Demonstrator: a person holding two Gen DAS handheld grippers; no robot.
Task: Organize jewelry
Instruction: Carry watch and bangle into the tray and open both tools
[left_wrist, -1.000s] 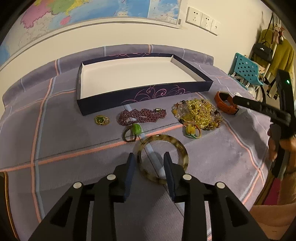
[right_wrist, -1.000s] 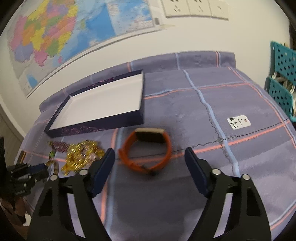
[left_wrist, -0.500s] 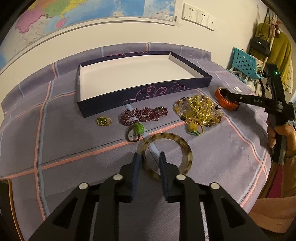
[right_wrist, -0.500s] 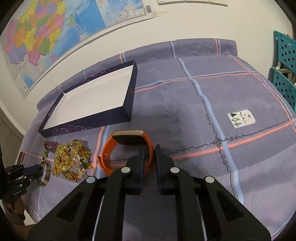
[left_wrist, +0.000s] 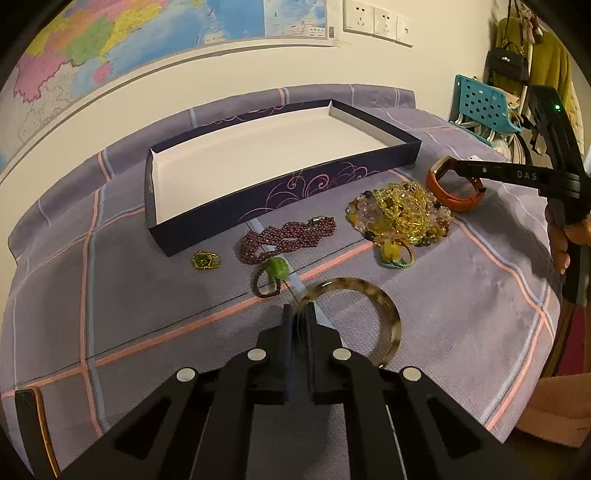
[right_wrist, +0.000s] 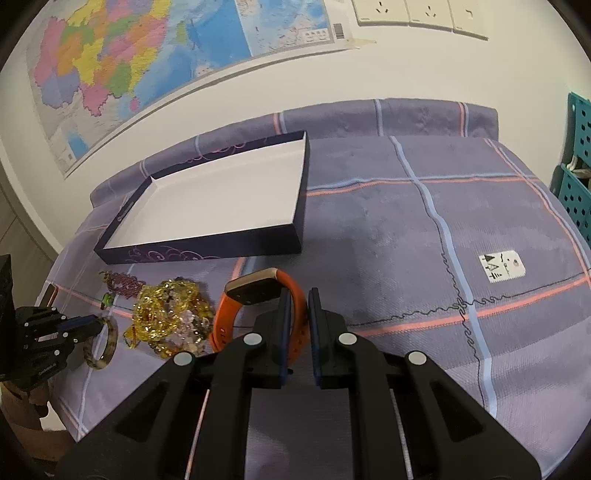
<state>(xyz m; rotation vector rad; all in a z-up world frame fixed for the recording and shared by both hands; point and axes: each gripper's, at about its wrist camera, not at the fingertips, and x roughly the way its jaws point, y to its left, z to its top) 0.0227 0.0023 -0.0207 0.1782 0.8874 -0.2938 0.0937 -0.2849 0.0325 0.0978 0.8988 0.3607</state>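
A tortoiseshell bangle (left_wrist: 384, 306) lies on the purple plaid blanket. My left gripper (left_wrist: 299, 310) is closing on its near rim, and the pads press on it. The right wrist view shows the same grip at the far left, left gripper (right_wrist: 98, 321) on the bangle (right_wrist: 107, 343). My right gripper (right_wrist: 296, 295) is shut on the strap of an orange watch (right_wrist: 258, 288), also seen as the orange watch (left_wrist: 454, 199) at the right of the left wrist view. An open dark box (left_wrist: 280, 199) with a white inside stands behind, with nothing in it.
Between the box and the bangle lie a dark red bead necklace (left_wrist: 288, 236), a gold chain heap (left_wrist: 402, 210), a green bead ring (left_wrist: 273, 273), a small green brooch (left_wrist: 205, 260) and a yellow-stone ring (left_wrist: 393, 254). A teal crate (left_wrist: 484, 103) stands beyond the bed's right edge.
Both grippers went from open to shut. The left closed on the bangle's rim. The right came down over the orange watch and closed on its strap.
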